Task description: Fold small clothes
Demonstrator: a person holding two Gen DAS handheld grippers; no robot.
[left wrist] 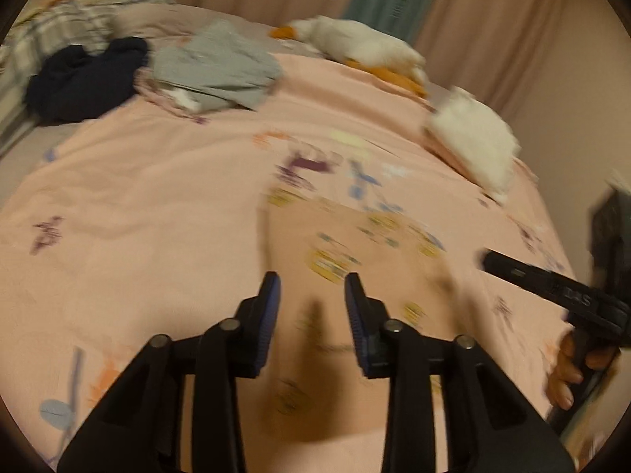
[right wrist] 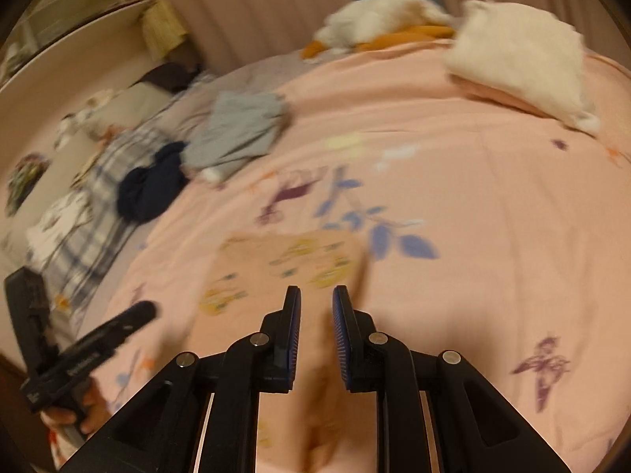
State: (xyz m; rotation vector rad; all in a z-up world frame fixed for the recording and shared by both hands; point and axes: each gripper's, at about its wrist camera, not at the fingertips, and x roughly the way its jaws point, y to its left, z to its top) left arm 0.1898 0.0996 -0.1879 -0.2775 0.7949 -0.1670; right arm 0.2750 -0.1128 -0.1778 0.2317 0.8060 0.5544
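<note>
A small pink garment [left wrist: 355, 244] [right wrist: 292, 260] with yellow prints lies flat on the pink printed bed cover [left wrist: 138, 197] [right wrist: 493, 236]. My left gripper [left wrist: 311, 280] hovers low over its near left edge. The jaws are apart, and only cloth and a finger's shadow show in the gap. My right gripper [right wrist: 316, 289] is over the near right edge, its jaws a narrow gap apart with a shadowed strip of cloth below. Each gripper also shows in the other's view, the right gripper [left wrist: 491, 262] and the left gripper [right wrist: 148, 309]. Both views are blurred.
A grey garment [left wrist: 221, 63] [right wrist: 244, 130] and a navy one [left wrist: 83, 79] [right wrist: 154, 193] lie heaped at the far left. A white plush duck [left wrist: 355, 43] [right wrist: 378, 19] and a white fluffy cushion [left wrist: 473, 138] [right wrist: 516, 55] sit along the far edge. A plaid blanket [right wrist: 90, 216] is at the left.
</note>
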